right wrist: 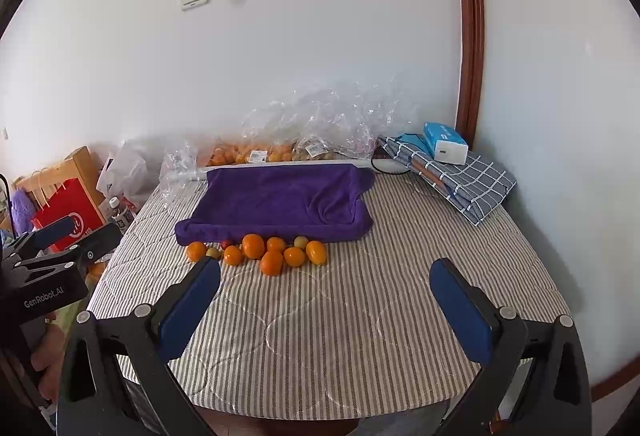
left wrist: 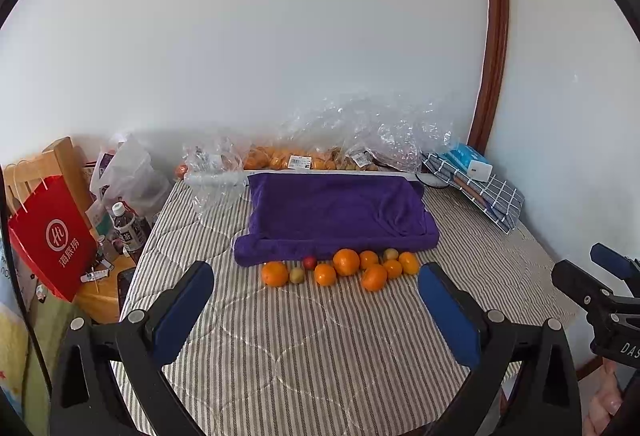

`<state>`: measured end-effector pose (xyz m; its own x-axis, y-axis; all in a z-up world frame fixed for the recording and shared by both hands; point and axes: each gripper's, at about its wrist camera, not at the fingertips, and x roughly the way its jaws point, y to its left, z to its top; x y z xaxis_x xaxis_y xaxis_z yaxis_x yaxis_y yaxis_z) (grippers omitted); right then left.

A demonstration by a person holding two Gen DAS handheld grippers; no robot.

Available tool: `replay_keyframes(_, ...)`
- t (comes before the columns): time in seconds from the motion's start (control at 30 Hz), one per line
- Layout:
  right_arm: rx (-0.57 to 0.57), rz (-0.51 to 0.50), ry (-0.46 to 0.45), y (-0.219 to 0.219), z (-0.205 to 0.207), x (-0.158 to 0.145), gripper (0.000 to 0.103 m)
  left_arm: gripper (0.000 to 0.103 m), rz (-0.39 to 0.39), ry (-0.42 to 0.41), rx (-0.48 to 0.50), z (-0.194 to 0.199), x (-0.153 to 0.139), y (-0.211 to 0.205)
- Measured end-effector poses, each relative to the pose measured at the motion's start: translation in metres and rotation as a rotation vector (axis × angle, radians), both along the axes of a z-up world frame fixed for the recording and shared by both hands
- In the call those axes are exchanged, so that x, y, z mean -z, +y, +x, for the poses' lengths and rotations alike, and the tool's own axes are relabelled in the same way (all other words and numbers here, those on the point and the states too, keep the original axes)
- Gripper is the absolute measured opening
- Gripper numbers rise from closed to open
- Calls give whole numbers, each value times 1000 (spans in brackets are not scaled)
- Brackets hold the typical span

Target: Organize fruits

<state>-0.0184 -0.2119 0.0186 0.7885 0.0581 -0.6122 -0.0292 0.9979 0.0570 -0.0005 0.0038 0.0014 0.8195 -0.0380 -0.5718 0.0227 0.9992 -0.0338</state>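
Though fisheye-warped: fruits (left wrist: pixel 344 268) beyond gaping left tool (left wrist: pixel 316 284).

The towel-covered tray (left wrist: pixel 336 215) sits toward the table's (left wrist: pixel 304 348) far edge, with the loose fruits (left wrist: pixel 344 268) clustered just before its near side. Behind it, along the far edge, lie bags of fruit (left wrist: pixel 312 155). A folded cloth (left wrist: pixel 484 191) carrying a box (left wrist: pixel 472 161) occupies the far right corner.

A plush purple towel (left wrist: pixel 336 211) lies on matt striped quilted cloth (left wrist: pixel 320 340), behind it crinkled glossy plastic bags (left wrist: pixel 360 123).
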Motion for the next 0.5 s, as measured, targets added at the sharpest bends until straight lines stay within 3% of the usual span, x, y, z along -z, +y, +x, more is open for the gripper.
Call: replay_keyframes(0.5, -4, 10, 8, 2, 3, 3, 103, 103, -2, 2, -4, -1, 0, 1)
